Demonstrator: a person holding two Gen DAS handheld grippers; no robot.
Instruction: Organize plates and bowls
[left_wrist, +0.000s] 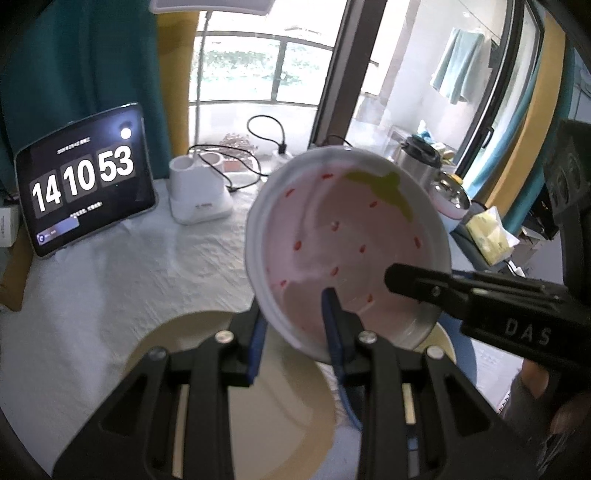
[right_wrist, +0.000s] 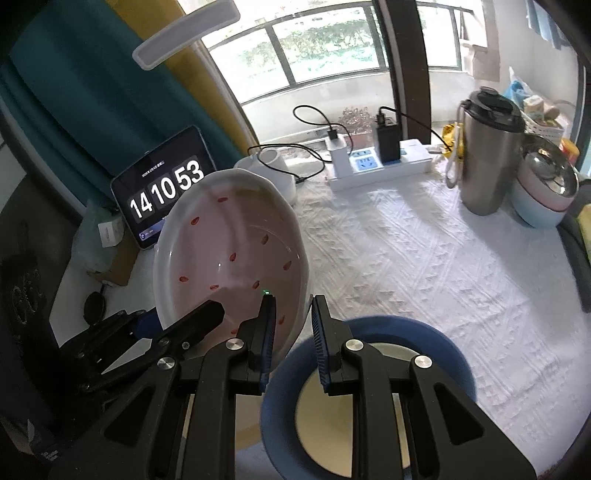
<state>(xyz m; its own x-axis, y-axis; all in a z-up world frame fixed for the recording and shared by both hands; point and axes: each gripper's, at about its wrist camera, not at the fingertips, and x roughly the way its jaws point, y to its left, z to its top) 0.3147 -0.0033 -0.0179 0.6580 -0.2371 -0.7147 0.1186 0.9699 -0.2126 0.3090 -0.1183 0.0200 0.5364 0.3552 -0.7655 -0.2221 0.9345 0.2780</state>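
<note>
item: pink plate (left_wrist: 347, 243), strawberry print, lifted and tilted at frame centre, my left gripper (left_wrist: 295, 325) and right gripper (right_wrist: 293, 332) each clamped on its near rim. beneath, lower frame: beige plate (left_wrist: 258, 406) and blue plate (right_wrist: 443, 343) lying on the cloth (right_wrist: 424, 258). far right: bowls (right_wrist: 546, 192) stacked beside a flask (right_wrist: 487, 155). progress, judged: underway, pink plate unplaced. room: open cloth mid-right; clock tablet (left_wrist: 85, 181) and power strip (right_wrist: 380, 166) crowd the back edge.

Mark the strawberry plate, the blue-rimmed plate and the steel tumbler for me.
strawberry plate (right_wrist: 229, 251): right wrist view, pink centre.
blue-rimmed plate (right_wrist: 424, 343): right wrist view, blue rim.
steel tumbler (right_wrist: 484, 158): right wrist view, metal body.
</note>
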